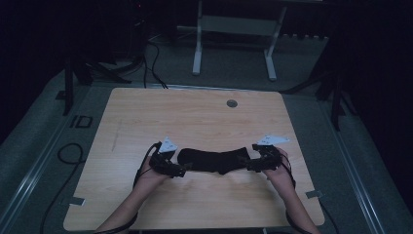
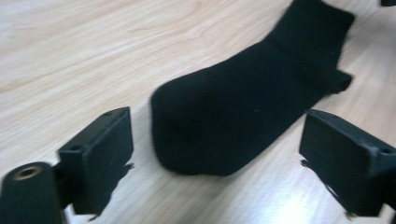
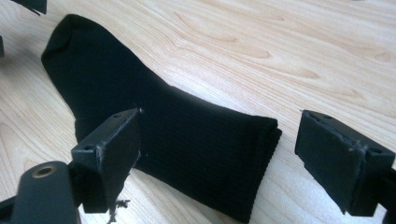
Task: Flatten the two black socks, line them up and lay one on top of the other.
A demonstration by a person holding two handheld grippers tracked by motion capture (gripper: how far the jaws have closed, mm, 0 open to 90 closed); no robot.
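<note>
Your high view looks forward and down on the worktop (image 1: 146, 117); both claw views sit close, facing inward, sharing the black sock (image 2: 243, 102).

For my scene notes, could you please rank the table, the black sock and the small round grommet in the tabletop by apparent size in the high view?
1. Table, by far the largest.
2. Black sock, lying flat between the two grippers.
3. Grommet, the smallest; it lies farther from the camera, yet the order is plain.
</note>
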